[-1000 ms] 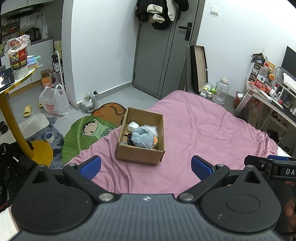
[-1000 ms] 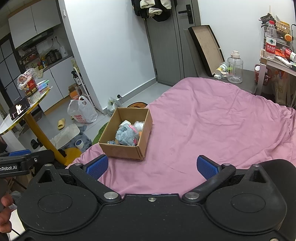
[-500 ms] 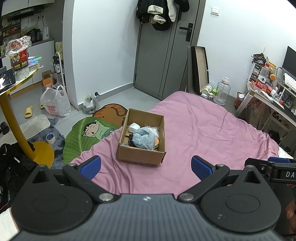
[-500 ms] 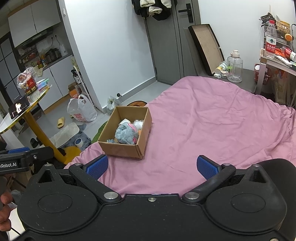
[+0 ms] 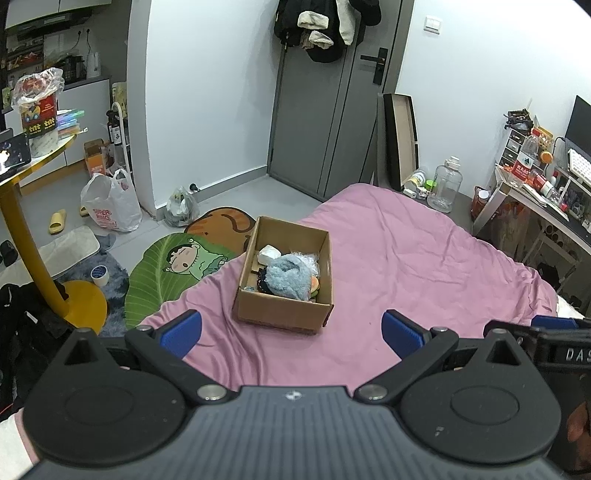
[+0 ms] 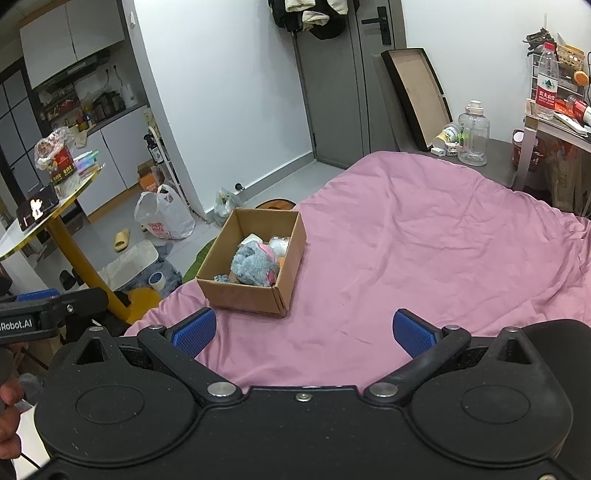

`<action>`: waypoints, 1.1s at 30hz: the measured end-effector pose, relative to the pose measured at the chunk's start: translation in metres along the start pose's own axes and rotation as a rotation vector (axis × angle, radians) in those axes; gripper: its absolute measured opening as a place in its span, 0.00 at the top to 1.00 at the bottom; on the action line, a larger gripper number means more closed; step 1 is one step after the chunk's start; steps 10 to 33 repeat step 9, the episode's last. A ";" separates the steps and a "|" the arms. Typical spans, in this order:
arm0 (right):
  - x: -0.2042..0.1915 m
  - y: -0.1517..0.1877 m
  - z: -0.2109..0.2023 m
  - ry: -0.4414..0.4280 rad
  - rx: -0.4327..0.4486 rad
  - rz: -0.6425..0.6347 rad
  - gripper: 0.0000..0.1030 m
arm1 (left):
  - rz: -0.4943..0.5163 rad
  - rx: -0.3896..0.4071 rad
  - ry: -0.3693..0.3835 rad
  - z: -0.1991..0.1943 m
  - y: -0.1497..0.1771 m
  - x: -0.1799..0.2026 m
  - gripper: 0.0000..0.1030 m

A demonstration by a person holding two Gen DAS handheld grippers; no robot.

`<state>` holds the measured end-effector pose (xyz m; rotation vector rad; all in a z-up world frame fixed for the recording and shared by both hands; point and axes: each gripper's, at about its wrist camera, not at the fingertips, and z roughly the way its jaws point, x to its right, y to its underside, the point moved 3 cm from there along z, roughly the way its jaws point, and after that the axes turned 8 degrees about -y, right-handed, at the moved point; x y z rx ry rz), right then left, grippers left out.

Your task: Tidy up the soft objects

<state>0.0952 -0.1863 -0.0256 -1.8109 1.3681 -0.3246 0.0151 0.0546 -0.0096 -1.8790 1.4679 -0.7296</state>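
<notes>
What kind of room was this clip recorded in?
Most likely a small studio flat's bedroom: a bed with a pink cover fills the foreground, a cluttered desk stands beside it, and kitchen cabinets show past the wall corner.

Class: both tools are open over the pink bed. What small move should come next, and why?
Probably ease the right tool forward toward the cardboard box: the blue plush lies on top, and both tools, left tool included, are open, empty and short of it.
</notes>
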 end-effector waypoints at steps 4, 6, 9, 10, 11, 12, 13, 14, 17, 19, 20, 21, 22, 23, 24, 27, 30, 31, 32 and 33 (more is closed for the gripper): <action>0.002 0.000 0.005 0.003 -0.010 0.000 0.00 | 0.010 -0.018 0.001 0.011 0.002 0.005 0.00; 0.004 -0.001 0.008 0.006 -0.011 0.010 0.00 | 0.022 -0.023 0.005 0.018 0.003 0.008 0.00; 0.010 -0.002 0.013 -0.007 0.003 0.037 0.00 | 0.053 -0.028 0.026 0.027 0.004 0.014 0.00; 0.010 -0.002 0.013 -0.007 0.003 0.037 0.00 | 0.053 -0.028 0.026 0.027 0.004 0.014 0.00; 0.010 -0.002 0.013 -0.007 0.003 0.037 0.00 | 0.053 -0.028 0.026 0.027 0.004 0.014 0.00; 0.010 -0.002 0.013 -0.007 0.003 0.037 0.00 | 0.053 -0.028 0.026 0.027 0.004 0.014 0.00; 0.010 -0.002 0.013 -0.007 0.003 0.037 0.00 | 0.053 -0.028 0.026 0.027 0.004 0.014 0.00; 0.010 -0.002 0.013 -0.007 0.003 0.037 0.00 | 0.053 -0.028 0.026 0.027 0.004 0.014 0.00; 0.010 -0.002 0.013 -0.007 0.003 0.037 0.00 | 0.053 -0.028 0.026 0.027 0.004 0.014 0.00; 0.010 -0.002 0.013 -0.007 0.003 0.037 0.00 | 0.053 -0.028 0.026 0.027 0.004 0.014 0.00; 0.010 -0.002 0.013 -0.007 0.003 0.037 0.00 | 0.053 -0.028 0.026 0.027 0.004 0.014 0.00; 0.010 -0.002 0.013 -0.007 0.003 0.037 0.00 | 0.053 -0.028 0.026 0.027 0.004 0.014 0.00; 0.010 -0.002 0.013 -0.007 0.003 0.037 0.00 | 0.053 -0.028 0.026 0.027 0.004 0.014 0.00; 0.010 -0.002 0.013 -0.007 0.003 0.037 0.00 | 0.053 -0.028 0.026 0.027 0.004 0.014 0.00; 0.010 -0.002 0.013 -0.007 0.003 0.037 0.00 | 0.053 -0.028 0.026 0.027 0.004 0.014 0.00; 0.010 -0.002 0.013 -0.007 0.003 0.037 0.00 | 0.053 -0.028 0.026 0.027 0.004 0.014 0.00; 0.010 -0.002 0.013 -0.007 0.003 0.037 0.00 | 0.053 -0.028 0.026 0.027 0.004 0.014 0.00; 0.010 -0.002 0.013 -0.007 0.003 0.037 0.00 | 0.053 -0.028 0.026 0.027 0.004 0.014 0.00; 0.010 -0.002 0.013 -0.007 0.003 0.037 0.00 | 0.053 -0.028 0.026 0.027 0.004 0.014 0.00; 0.010 -0.002 0.013 -0.007 0.003 0.037 0.00 | 0.053 -0.028 0.026 0.027 0.004 0.014 0.00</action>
